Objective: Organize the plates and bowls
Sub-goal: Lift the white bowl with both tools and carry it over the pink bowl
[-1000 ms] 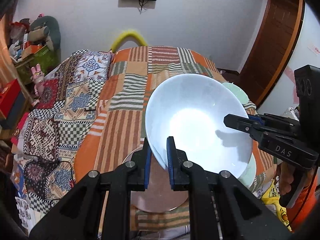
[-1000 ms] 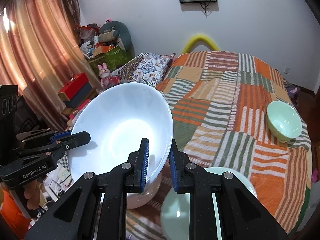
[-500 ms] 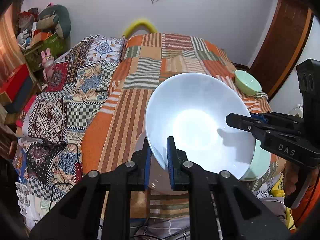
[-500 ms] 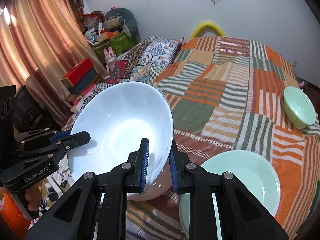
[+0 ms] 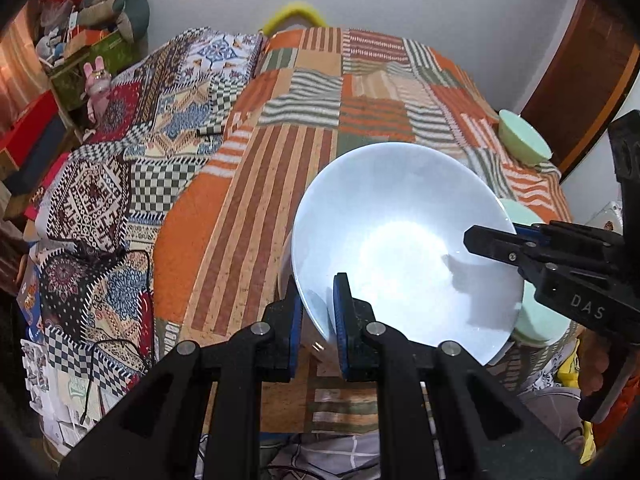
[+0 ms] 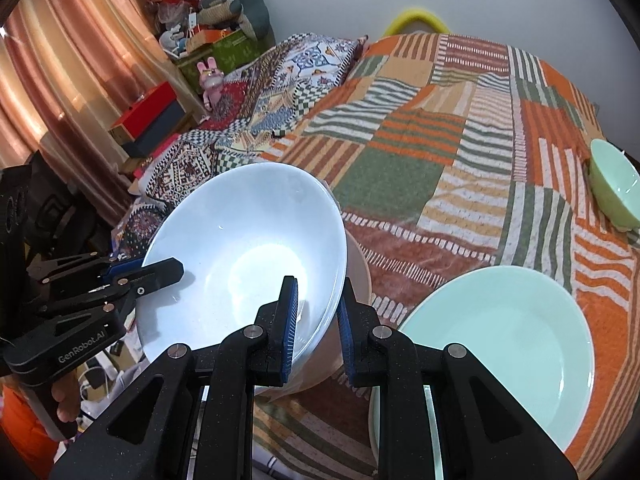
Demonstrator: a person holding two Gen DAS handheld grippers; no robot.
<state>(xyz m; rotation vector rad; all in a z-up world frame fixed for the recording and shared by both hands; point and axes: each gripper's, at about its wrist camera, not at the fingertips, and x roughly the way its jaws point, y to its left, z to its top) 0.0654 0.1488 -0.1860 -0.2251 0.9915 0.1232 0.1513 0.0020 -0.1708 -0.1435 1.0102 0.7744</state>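
white bowl lowered | empty | over pink plate

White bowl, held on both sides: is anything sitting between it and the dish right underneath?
Nothing visible. The white bowl, clamped by the left gripper and right gripper, hangs tilted over the pinkish dish. The mint plate lies beside, clear.

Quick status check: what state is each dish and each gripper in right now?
White bowl: held tilted, both grippers on its rim, above a pinkish dish.
Left gripper: shut on the rim.
Right gripper: shut on the rim.
Green plate: flat on the bedspread, empty.
Small green bowl: upright, empty.
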